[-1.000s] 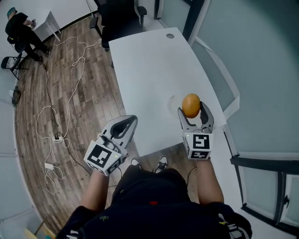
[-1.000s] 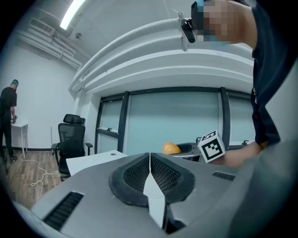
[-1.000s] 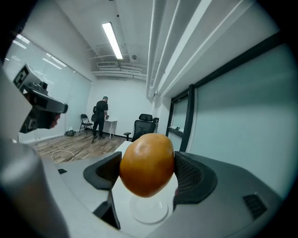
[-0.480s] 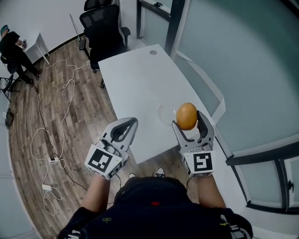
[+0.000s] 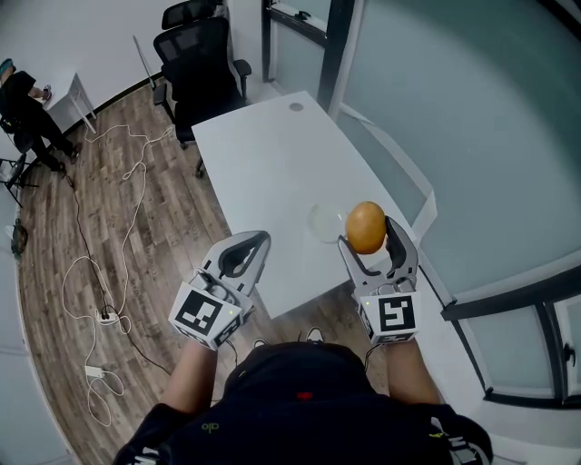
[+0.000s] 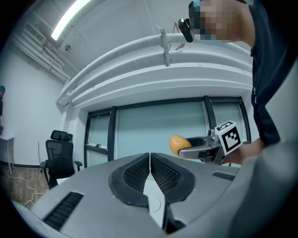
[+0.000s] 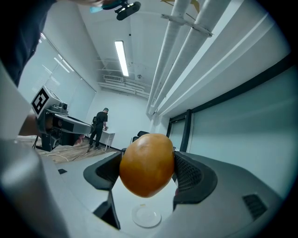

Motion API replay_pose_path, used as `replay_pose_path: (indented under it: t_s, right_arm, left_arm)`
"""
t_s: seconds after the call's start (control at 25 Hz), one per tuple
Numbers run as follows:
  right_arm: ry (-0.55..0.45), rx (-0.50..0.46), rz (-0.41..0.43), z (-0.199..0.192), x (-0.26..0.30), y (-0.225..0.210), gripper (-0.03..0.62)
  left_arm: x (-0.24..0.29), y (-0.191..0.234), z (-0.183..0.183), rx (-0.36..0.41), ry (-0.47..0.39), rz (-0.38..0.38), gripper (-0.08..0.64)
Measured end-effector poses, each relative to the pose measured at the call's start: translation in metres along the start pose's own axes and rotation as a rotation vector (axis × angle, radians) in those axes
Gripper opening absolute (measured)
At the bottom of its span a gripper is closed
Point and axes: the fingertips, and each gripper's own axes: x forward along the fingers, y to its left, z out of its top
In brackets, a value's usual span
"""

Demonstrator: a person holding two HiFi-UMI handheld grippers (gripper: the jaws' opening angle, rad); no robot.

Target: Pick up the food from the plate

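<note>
In your head view the left gripper [image 5: 256, 241] covers the near left corner of the table [image 5: 272, 154], and the right gripper [image 5: 368, 232] covers the near right one. The orange fruit [image 5: 366, 227] hides the inner faces of that gripper's pads [image 7: 193, 174], there and in the right gripper view. The plate [image 5: 323, 222] is so pale against the tabletop that its rim barely shows. The bystander [image 5: 23, 100] at far left is cut by the frame edge, the farther chair [image 5: 189, 13] by the top edge
</note>
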Motion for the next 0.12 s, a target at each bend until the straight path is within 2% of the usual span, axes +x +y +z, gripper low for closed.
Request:
replay_pose_path:
  t_s: [0.12]
  right_arm:
    - [0.01, 0.002, -0.006, -0.0051, -0.0057, 0.0068, 0.367]
  left_arm:
    - [-0.0079, -0.0039, -0.0055, -0.012, 0.001, -0.002, 0.026]
